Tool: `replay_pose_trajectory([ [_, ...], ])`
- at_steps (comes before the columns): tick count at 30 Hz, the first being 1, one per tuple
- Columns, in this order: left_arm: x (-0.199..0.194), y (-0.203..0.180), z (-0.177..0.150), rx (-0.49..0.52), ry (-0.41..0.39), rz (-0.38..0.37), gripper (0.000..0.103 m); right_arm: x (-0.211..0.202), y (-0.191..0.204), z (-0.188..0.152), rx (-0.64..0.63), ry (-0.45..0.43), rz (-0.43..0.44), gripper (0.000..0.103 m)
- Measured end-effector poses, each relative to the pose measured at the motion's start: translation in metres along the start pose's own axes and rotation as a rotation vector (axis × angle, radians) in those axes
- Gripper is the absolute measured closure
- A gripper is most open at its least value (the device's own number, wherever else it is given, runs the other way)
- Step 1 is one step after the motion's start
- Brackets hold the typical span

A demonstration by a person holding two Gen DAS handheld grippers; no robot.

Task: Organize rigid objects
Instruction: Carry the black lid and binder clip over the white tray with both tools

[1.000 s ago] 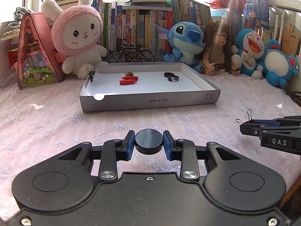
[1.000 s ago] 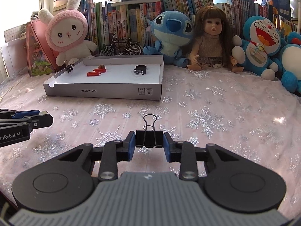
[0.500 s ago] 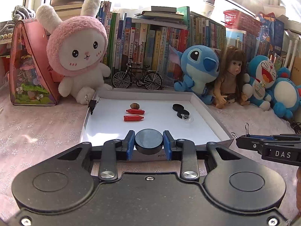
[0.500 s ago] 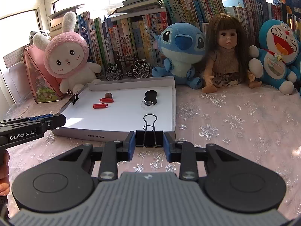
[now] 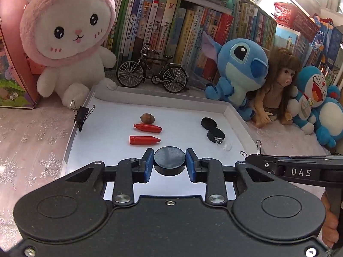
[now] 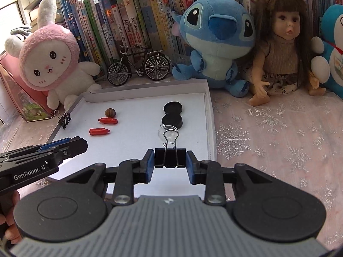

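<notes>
The black disc [image 5: 169, 160] is pinched by the left gripper [image 5: 169, 164] over the white tray [image 5: 233, 111], ready to join two discs [image 5: 212, 128]; the right gripper [image 6: 170, 162] pinches a binder clip [image 6: 170, 156].

sunlit row of books [image 5: 182, 27] behind plush toys; pale snowflake tablecloth [image 6: 268, 132] covers the table

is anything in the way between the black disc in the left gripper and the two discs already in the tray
Nothing visible does. The black disc is held over the tray, with bare white floor between it and the two discs.
</notes>
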State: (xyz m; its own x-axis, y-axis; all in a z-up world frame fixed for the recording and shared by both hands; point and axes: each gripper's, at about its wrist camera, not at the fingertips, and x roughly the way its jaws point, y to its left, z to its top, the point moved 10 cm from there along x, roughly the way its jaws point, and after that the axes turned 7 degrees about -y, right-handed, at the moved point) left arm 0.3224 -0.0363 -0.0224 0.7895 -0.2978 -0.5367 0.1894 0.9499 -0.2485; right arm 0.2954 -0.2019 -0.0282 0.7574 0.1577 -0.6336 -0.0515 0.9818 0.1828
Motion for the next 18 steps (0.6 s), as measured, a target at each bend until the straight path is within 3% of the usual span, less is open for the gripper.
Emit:
replay_pose_trajectory([
  [11,0.04,0.01,0.001,0.036,0.027,0.103,0.072,0.03,0.006,0.007,-0.036,0.011,-0.001,0.067],
  [18,0.05,0.011,-0.005,0.053,0.041,0.126,0.072,0.042,0.001,0.01,-0.045,0.016,-0.013,0.067],
])
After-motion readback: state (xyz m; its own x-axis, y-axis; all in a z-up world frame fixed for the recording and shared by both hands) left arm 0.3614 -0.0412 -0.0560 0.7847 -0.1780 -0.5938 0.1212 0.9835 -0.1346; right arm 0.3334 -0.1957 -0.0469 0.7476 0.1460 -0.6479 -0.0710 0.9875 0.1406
